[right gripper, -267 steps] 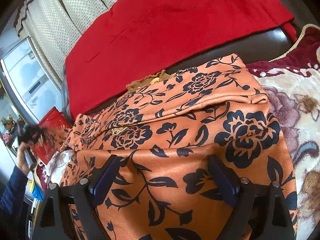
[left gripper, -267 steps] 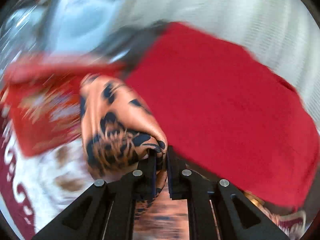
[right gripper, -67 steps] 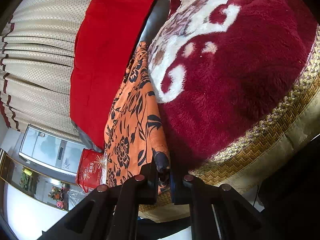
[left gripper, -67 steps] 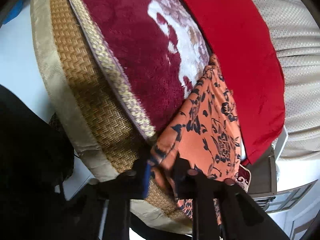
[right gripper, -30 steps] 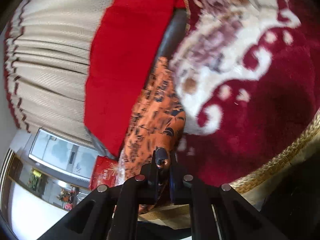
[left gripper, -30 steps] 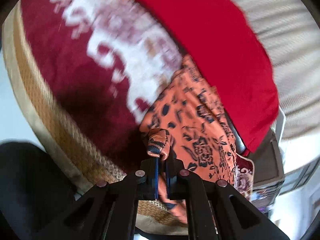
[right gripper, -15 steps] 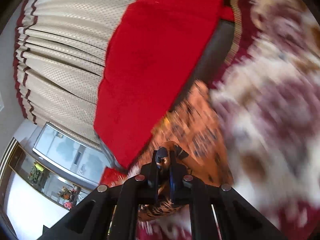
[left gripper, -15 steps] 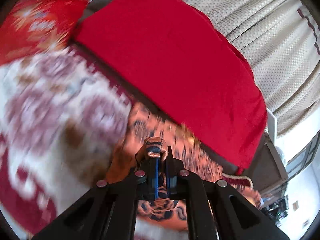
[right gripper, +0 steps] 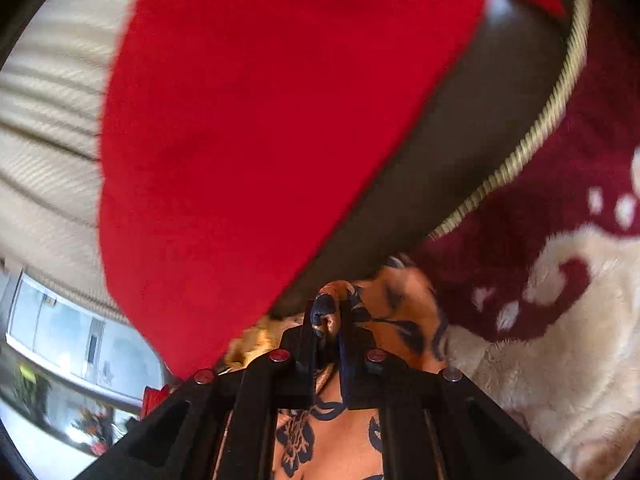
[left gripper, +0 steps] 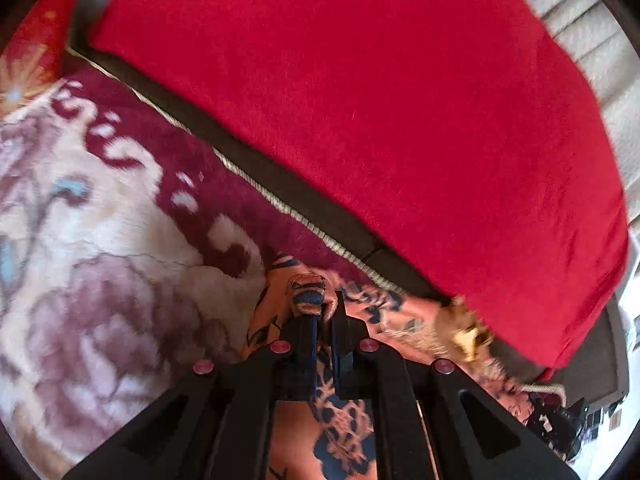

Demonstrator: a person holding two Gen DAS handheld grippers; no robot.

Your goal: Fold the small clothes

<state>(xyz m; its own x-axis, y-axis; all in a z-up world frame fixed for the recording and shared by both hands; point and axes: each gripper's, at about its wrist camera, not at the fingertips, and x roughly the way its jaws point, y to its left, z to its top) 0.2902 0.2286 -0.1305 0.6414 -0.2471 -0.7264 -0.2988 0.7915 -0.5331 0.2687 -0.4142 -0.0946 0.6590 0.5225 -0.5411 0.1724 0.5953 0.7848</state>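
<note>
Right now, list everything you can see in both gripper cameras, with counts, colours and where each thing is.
floral garment: one, orange with dark blue flowers, on the plush blanket, an edge pinched in each gripper.
plush blanket: one, maroon and cream with a corded border, covering the seat.
red cloth: one, bright red, draped over the backrest behind the garment.
dark upholstery: one strip, brown-black, between the blanket's border and the red cloth.
curtain: one, cream, pleated, behind the red cloth.
window: one, pale, lower left of the right wrist view.
left gripper: one, black, shut on the garment.
right gripper: one, black, shut on the garment.
</note>
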